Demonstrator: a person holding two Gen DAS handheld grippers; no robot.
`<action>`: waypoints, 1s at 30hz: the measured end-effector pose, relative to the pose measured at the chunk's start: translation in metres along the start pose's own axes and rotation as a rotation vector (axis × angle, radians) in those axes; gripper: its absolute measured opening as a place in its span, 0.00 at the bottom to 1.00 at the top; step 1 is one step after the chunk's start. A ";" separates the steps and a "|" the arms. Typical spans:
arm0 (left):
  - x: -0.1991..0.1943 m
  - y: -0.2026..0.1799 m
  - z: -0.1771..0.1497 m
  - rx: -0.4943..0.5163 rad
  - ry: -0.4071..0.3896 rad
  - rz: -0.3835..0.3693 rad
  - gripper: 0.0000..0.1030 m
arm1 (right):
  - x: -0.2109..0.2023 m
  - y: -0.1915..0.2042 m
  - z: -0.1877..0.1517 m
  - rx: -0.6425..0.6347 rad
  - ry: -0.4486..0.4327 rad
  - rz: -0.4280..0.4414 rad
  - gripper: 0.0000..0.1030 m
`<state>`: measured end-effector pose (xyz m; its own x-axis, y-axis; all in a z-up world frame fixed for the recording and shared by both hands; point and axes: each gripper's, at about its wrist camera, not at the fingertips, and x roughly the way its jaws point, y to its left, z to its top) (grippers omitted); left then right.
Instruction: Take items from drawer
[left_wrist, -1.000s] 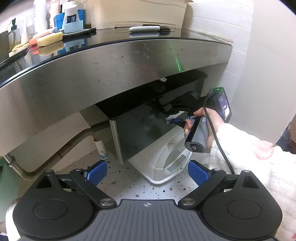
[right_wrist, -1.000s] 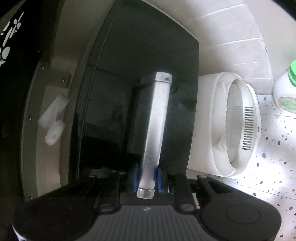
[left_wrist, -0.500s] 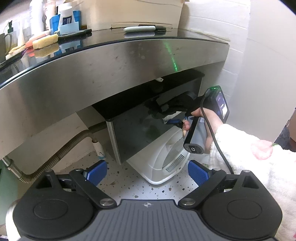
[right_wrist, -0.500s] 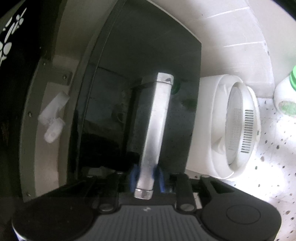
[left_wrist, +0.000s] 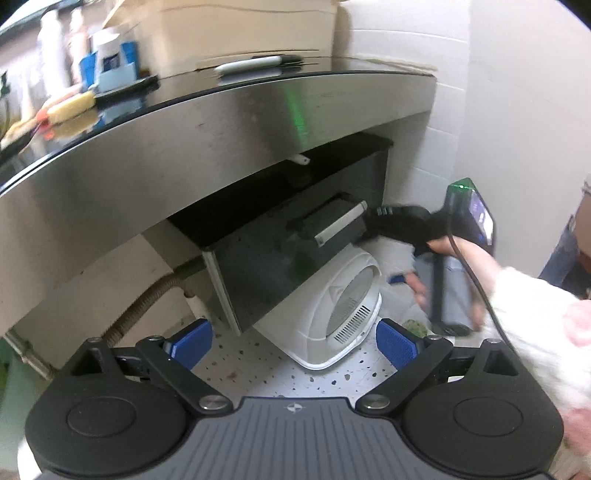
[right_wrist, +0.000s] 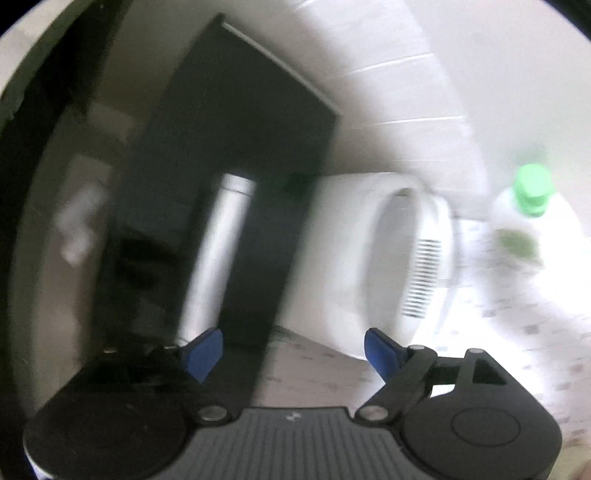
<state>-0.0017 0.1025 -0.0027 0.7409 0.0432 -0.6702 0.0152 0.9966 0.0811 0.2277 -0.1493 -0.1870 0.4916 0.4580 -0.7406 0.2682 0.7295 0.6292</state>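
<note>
- The counter (left_wrist: 229, 122) curves across the top of your left view, from 9 to 2 o'clock; the drawer (left_wrist: 295, 254) hangs beneath it, so you work low and look upward.
- That black drawer stands pulled out from under the counter, its glossy front at centre in the left view. I judge the opening step done; the inside is not visible from either camera, so no items can be named.
- The white bin (left_wrist: 340, 306) sits on the speckled floor directly under the drawer at 5 o'clock, crowding any low approach.
- Your right gripper (right_wrist: 293, 349) has its jaws spread wide and empty, with the handle (right_wrist: 218, 251) just beyond its left finger at 11 o'clock, apart from it. That view is blurred.
- Your left gripper (left_wrist: 293, 341) also has jaws wide with nothing between them, held back from the drawer, probably to keep the whole scene in view.
- The green-capped bottle (right_wrist: 532, 206) stands on the floor at 2 o'clock in the right view, beside the bin.
</note>
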 end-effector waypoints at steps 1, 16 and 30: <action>0.001 -0.002 0.000 0.011 0.001 -0.001 0.94 | -0.004 -0.004 -0.004 -0.028 0.003 -0.049 0.82; 0.027 -0.023 0.003 0.017 0.056 -0.085 0.94 | -0.071 -0.007 -0.081 -0.424 0.012 -0.507 0.82; 0.002 -0.032 0.026 0.045 -0.071 -0.020 0.97 | -0.187 0.049 -0.110 -0.486 -0.146 -0.472 0.82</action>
<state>0.0170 0.0690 0.0125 0.7858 0.0169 -0.6182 0.0592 0.9930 0.1023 0.0578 -0.1439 -0.0435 0.5295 -0.0123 -0.8482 0.0956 0.9944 0.0453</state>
